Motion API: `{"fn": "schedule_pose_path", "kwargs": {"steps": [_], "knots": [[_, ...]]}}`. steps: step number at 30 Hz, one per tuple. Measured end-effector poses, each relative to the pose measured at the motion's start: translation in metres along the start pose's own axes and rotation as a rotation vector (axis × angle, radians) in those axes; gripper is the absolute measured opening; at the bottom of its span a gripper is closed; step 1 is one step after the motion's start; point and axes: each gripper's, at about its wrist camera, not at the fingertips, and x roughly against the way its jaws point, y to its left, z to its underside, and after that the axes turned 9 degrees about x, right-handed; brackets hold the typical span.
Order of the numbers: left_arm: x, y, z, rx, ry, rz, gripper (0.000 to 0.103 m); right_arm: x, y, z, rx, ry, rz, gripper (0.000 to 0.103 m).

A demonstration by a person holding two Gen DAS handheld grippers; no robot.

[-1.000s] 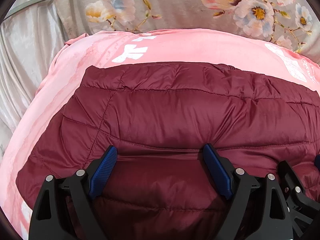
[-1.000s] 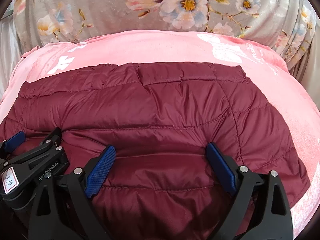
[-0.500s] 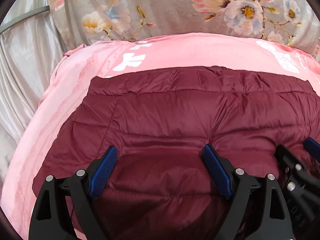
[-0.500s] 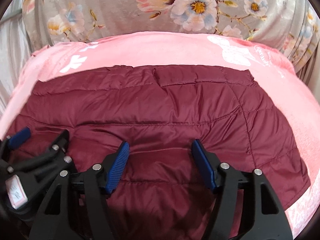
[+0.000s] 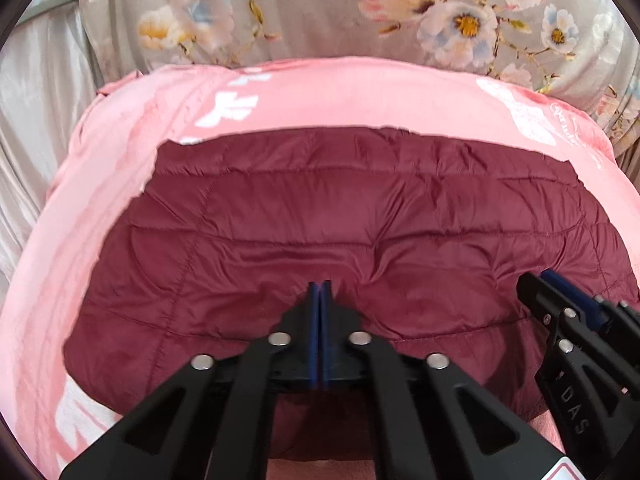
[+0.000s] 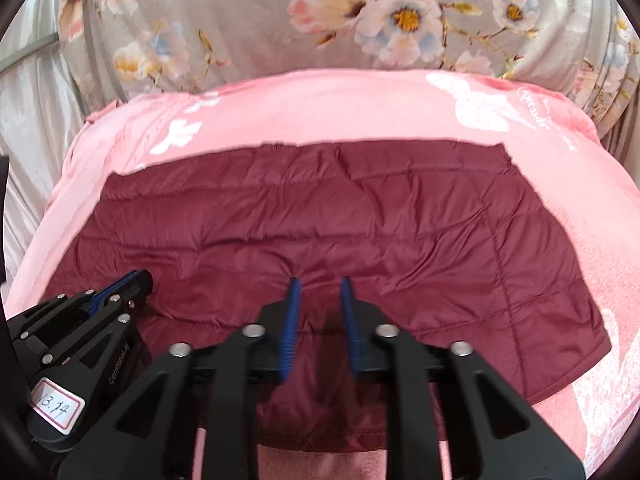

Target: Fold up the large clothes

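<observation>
Item count: one maroon quilted jacket [image 5: 340, 216], one pink blanket [image 5: 360, 92], one floral sheet [image 5: 320, 12], two grippers.

The right hand-held gripper [image 6: 320, 284] has just been closing over the near edge of the dark red puffy jacket [image 6: 320, 216], a small gap left.

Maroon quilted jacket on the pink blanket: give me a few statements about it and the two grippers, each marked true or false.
1. The maroon quilted jacket lies on a pink blanket. True.
2. The left gripper stands wide open. False: its pads are shut together, jacket fabric puckered at the tips.
3. The right gripper has just been closing; a narrow gap remains. True.
4. The cloth behind the blanket is plain blue. False: the floral fabric is grey with flowers.
</observation>
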Motion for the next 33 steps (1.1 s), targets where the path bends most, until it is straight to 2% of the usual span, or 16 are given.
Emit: {"fn": "schedule_pose_path", "kwargs": {"steps": [4, 11, 15, 20, 24, 28, 33], "knots": [[-0.013, -0.007, 0.006, -0.030, 0.003, -0.028, 0.000, -0.016, 0.005, 0.007, 0.020, 0.027, 0.002, 0.008], [-0.028, -0.012, 0.015, -0.052, -0.032, -0.058, 0.000, -0.028, 0.004, 0.017, 0.021, -0.001, 0.003, 0.007], [-0.025, -0.008, 0.014, -0.037, -0.027, -0.034, 0.000, -0.025, 0.006, 0.013, 0.038, 0.017, 0.011, 0.007], [0.018, 0.043, 0.010, 0.133, 0.029, 0.078, 0.000, 0.005, 0.004, 0.008, -0.027, 0.018, -0.082, 0.009], [0.045, 0.106, 0.021, 0.298, 0.048, 0.057, 0.003, 0.013, 0.017, 0.007, -0.022, 0.004, -0.124, 0.009], [0.044, 0.157, 0.034, 0.453, 0.094, 0.045, 0.003, 0.005, 0.030, 0.013, -0.009, 0.030, -0.145, 0.009], [0.028, 0.179, 0.039, 0.575, 0.170, 0.106, 0.003, -0.001, 0.037, 0.021, 0.015, 0.040, -0.129, 0.009]]}}
